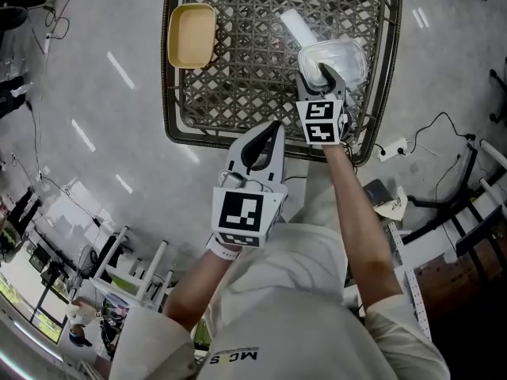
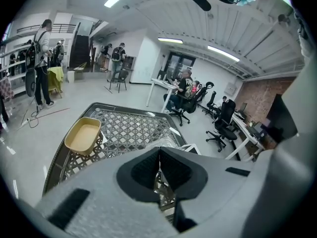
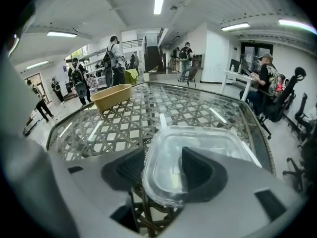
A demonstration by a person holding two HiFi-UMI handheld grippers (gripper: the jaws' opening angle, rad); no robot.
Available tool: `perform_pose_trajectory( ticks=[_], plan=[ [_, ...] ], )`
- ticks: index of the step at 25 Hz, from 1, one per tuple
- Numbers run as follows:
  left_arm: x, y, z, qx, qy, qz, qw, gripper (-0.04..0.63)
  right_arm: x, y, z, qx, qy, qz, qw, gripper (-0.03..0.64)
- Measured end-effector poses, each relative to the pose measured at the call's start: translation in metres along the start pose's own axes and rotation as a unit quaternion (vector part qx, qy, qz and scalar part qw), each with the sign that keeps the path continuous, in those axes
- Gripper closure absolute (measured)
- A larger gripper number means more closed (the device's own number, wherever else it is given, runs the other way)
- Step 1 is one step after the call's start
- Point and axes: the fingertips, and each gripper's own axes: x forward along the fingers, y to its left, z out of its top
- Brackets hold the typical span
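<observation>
**Head view.** The clear container (image 1: 342, 54) sits on the lattice table (image 1: 238, 77) near its 4 o'clock corner, with its long axis roughly on the 9–3 line. The right gripper (image 1: 321, 77) reaches in from 6 o'clock and meets the container's near-left corner. The left gripper (image 1: 268, 131) hangs back at the table's 6 o'clock edge, well apart from the container, so I judge the right hand the nearer one. A yellow tray (image 1: 192, 36) lies at the 11 o'clock corner.

**Left gripper view.** The left gripper's (image 2: 159, 158) fingers are pressed together with nothing between them. The tray (image 2: 83, 135) is at 10 o'clock on the table (image 2: 124, 128).

**Right gripper view.** The right gripper's (image 3: 163, 171) fingers stand apart and straddle the container's (image 3: 208, 143) near rim. One finger is outside the wall at 9 o'clock; the other shows through the clear plastic at 3 o'clock. I see no squeeze on the rim. The rest of the container extends away toward 1 o'clock, and the tray (image 3: 111, 96) is far off at 11 o'clock.
</observation>
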Motion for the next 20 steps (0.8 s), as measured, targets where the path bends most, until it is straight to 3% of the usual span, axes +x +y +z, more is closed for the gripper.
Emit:
perform_pose_trajectory(
  ticks=[12, 15, 16, 20],
  plan=[
    [-0.007, -0.006, -0.009, 0.003, 0.003, 0.011, 0.9999, 0.569, 0.001, -0.002, 0.001, -0.012, 0.001, -0.008, 1.0, 0.388],
    [-0.009, -0.003, -0.011, 0.002, 0.003, 0.017, 0.9998, 0.569, 0.0, -0.001, 0.001, -0.016, 0.008, 0.009, 1.0, 0.44],
    [-0.009, -0.003, -0.011, 0.001, 0.003, 0.019, 0.9998, 0.569, 0.0, 0.001, 0.001, -0.02, 0.013, 0.014, 1.0, 0.535],
    [-0.01, -0.004, -0.011, -0.003, 0.001, 0.024, 0.9997, 0.569, 0.0, 0.002, 0.001, -0.023, 0.021, 0.016, 0.999, 0.549]
  ],
)
